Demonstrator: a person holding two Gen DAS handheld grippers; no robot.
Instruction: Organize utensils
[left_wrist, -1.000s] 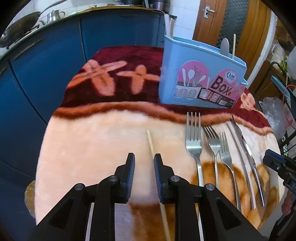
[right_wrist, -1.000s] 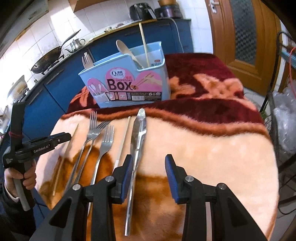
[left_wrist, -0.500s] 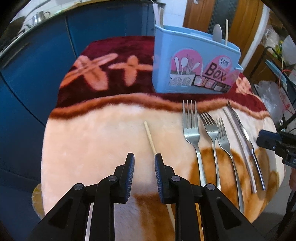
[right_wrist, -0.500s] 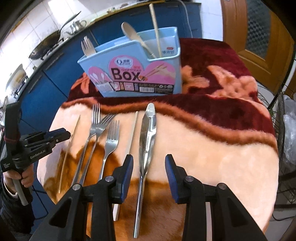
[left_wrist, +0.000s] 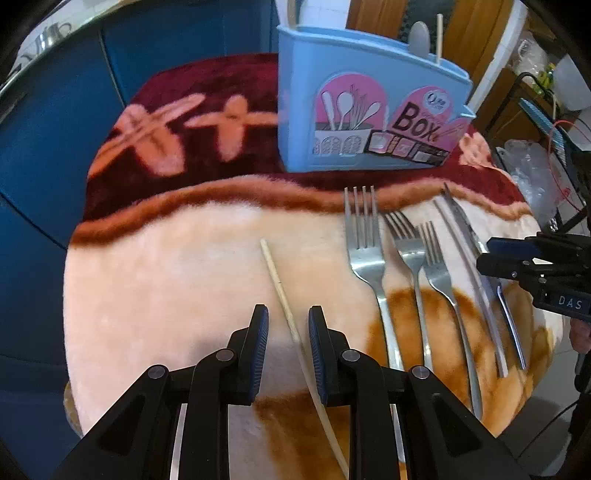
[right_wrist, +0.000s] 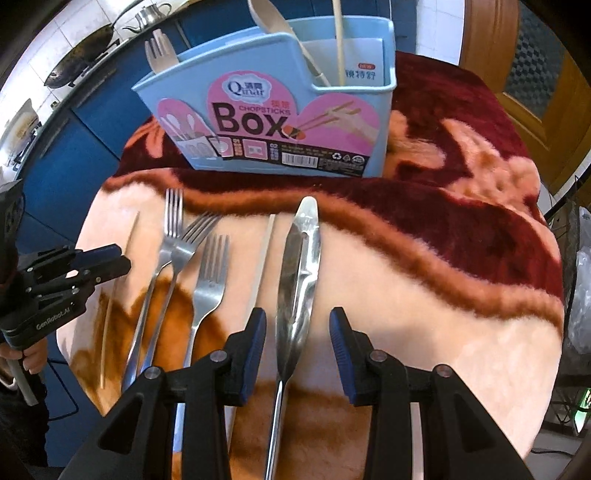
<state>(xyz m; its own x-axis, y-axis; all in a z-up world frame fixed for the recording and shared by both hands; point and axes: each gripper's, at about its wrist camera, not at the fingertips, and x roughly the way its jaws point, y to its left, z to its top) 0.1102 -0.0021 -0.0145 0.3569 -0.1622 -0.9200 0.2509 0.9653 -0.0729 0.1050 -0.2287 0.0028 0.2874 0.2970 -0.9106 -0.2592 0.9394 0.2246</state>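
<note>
Chopstick (left_wrist: 282, 291) lies on the fleece blanket (left_wrist: 166, 266), running between my left gripper (left_wrist: 284, 332) fingers, which stand apart and unclamped. Right gripper (right_wrist: 297, 341) also apart, straddling the table knife (right_wrist: 300, 266); neither is held. Blue chopsticks box (right_wrist: 273, 122) sits at 12 o'clock, three forks (right_wrist: 207, 280) at 10 from my right gripper. Best approach, I'd say: lower both straight down, centre each piece between the pads, pinch near mid-shaft since thin items sink into the pile. Chopstick's near end and knife handle tip pass under the gripper bodies, hidden. Second chopstick (right_wrist: 264, 251) beside the knife is partly covered. Box compartments mostly unseen from the left view.
</note>
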